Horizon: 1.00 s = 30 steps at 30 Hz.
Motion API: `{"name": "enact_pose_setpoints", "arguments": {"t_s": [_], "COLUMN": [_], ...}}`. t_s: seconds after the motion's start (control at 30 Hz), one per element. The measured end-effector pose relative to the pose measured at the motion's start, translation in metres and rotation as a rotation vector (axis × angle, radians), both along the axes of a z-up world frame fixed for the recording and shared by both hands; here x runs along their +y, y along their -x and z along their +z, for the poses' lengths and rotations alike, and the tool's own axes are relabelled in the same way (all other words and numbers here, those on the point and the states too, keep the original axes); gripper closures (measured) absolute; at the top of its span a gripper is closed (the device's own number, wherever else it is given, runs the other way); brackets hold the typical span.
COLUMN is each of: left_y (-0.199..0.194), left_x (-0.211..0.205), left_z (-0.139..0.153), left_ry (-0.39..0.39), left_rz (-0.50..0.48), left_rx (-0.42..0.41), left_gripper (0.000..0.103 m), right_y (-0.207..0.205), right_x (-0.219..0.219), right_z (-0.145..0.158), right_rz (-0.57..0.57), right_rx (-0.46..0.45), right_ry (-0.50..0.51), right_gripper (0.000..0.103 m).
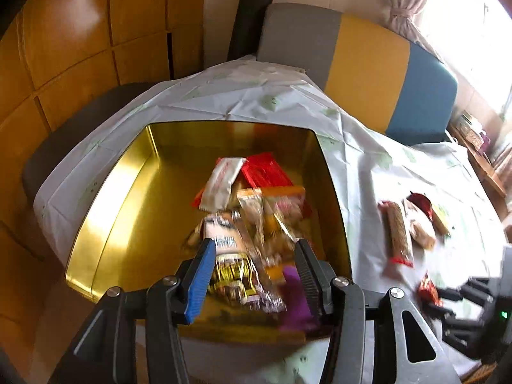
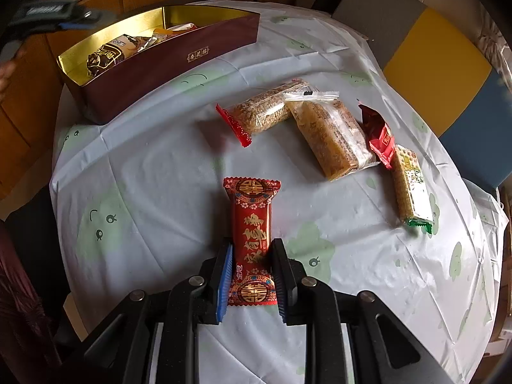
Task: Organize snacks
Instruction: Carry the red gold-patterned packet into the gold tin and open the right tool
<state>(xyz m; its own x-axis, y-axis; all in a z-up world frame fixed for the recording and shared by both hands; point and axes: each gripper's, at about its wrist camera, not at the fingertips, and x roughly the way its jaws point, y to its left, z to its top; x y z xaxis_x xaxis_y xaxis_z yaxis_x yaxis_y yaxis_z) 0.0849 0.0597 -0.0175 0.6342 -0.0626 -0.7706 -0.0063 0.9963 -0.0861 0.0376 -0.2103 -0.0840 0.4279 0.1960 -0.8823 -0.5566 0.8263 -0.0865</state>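
Jaws pinch red snack [image 2: 252, 243] (four loose).

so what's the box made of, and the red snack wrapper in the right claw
Box: probably metal tin; its gold inside is glossy and mirrors the window light, while the maroon outside looks matte-painted. Red wrapper: thin plastic or foil film, shiny print, crimped zigzag ends.

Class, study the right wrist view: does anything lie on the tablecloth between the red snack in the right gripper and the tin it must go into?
Nothing visible does. The red snack sits between the right gripper fingers, and bare tablecloth stretches up-left to the tin. The other packets, like the sesame bar, lie off to the right.
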Motion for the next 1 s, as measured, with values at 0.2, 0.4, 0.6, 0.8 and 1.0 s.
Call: {"name": "enact_pose_setpoints", "arguments": {"t_s": [0.2,0.4,0.6,0.8,1.0], "left_y": [0.022,0.032,0.032,0.031,0.029], "left_x": [-0.005,-0.004,-0.003,0.0,0.01], "left_z": [-0.005,-0.008,-0.013,-0.021,-0.021], "left_ry": [-0.032,-0.037,-0.016,0.008,0.003], "left_rz": [-0.009,-0.017,-0.022,-0.009,0.013], "left_rx": [-0.001,0.005,0.029,0.054,0.039], "left_gripper": [0.051,0.047,0.047,0.047,0.047], "right_y": [0.003,0.006,0.007,0.007,0.008], "right_x": [0.002,0.003,0.004,0.002,-0.001], "right_z": [0.0,0.0,0.0,0.001,0.0], "right_rz": [0.001,0.002,-0.001,0.0,-0.012], "right_rx": [-0.015,-0.022,-0.019,-0.021,-0.029], "right_ry": [0.012,0.019,0.012,0.01,0.001], "right_gripper": [0.079,0.079,0.079,0.079,0.08]}}
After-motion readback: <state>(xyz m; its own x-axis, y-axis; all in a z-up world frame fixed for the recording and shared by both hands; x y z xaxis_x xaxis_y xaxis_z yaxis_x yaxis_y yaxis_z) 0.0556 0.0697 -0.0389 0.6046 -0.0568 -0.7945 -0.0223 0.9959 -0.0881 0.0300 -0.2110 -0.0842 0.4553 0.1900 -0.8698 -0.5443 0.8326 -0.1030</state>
